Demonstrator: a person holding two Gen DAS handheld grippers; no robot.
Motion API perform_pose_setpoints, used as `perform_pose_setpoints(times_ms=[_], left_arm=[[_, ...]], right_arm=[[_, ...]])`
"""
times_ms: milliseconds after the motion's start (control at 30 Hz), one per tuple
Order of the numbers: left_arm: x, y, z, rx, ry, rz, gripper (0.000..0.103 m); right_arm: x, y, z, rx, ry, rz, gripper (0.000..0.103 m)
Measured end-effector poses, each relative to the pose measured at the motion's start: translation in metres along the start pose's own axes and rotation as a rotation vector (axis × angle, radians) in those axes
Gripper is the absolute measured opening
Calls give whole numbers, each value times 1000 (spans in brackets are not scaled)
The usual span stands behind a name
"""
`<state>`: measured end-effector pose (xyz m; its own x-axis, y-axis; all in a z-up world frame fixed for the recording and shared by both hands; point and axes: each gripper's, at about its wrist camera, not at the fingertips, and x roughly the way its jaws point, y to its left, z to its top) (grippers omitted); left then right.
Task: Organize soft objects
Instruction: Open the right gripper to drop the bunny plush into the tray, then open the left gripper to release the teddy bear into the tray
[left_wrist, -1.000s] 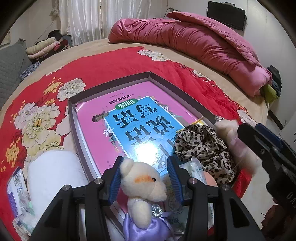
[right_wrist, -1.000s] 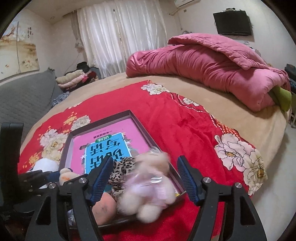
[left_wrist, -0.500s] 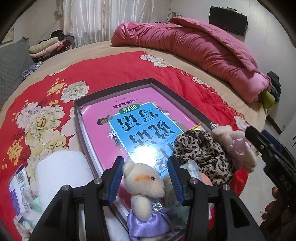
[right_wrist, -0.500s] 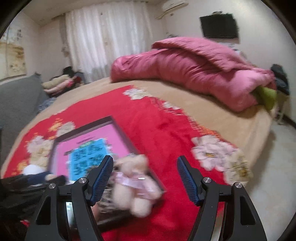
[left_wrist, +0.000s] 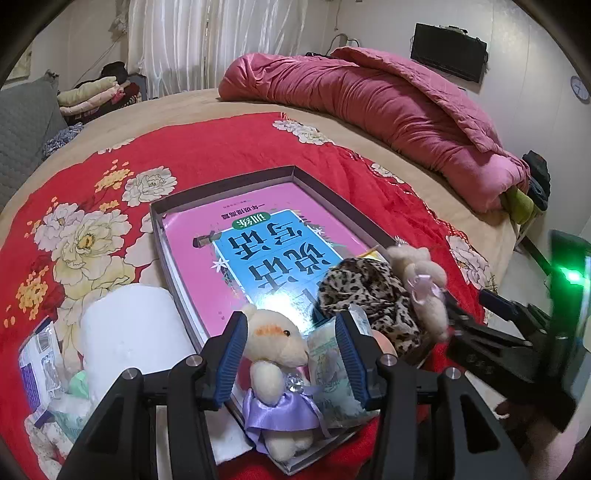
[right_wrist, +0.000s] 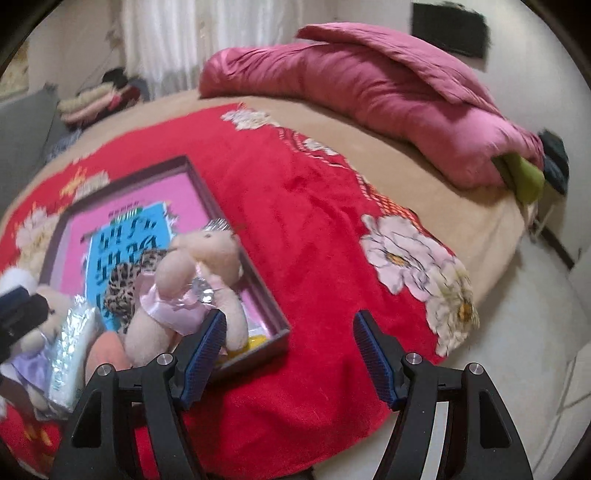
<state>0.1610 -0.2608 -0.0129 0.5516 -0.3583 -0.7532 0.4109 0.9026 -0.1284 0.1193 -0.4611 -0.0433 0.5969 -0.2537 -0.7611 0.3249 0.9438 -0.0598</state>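
Note:
A shallow dark grey box (left_wrist: 295, 173) with a pink and blue book in it lies on the red flowered blanket. At its near end lie a cream bear in a purple dress (left_wrist: 277, 336), a leopard-print cloth (left_wrist: 369, 284) and a beige bear in a pink dress (left_wrist: 417, 273). My left gripper (left_wrist: 291, 325) stands open over the cream bear's head, with a gap on the right side. My right gripper (right_wrist: 290, 321) is open over bare blanket. The pink-dressed bear (right_wrist: 199, 266) leans just left of its left finger.
A silvery tissue packet (left_wrist: 328, 365) and a peach round thing (right_wrist: 107, 350) lie in the box too. A white roll (left_wrist: 129, 332) and a printed packet (left_wrist: 37, 362) lie left of the box. A pink quilt (left_wrist: 388, 103) is heaped at the far side. The bed's edge and floor (right_wrist: 517, 350) are at right.
The pink-dressed bear was between my right gripper's fingers; it now rests in the box left of them, as that gripper swung right. My left gripper has risen slightly off the cream bear.

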Motion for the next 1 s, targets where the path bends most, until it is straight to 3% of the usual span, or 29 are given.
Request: perform_pose_setpoints(times_ms=[267,500,1000], left_arm=[[-2,1,-1,-7,-6,-5,49],[-7,4,-1,-19,-16,-9,49],[-23,0,-5,-13,-29,2,49]], right_arm=[[13,18,4,-82,13,-36,73],[17,15,6,-69,6,-17,73],[-30,-2,5,21,-188,2,73]])
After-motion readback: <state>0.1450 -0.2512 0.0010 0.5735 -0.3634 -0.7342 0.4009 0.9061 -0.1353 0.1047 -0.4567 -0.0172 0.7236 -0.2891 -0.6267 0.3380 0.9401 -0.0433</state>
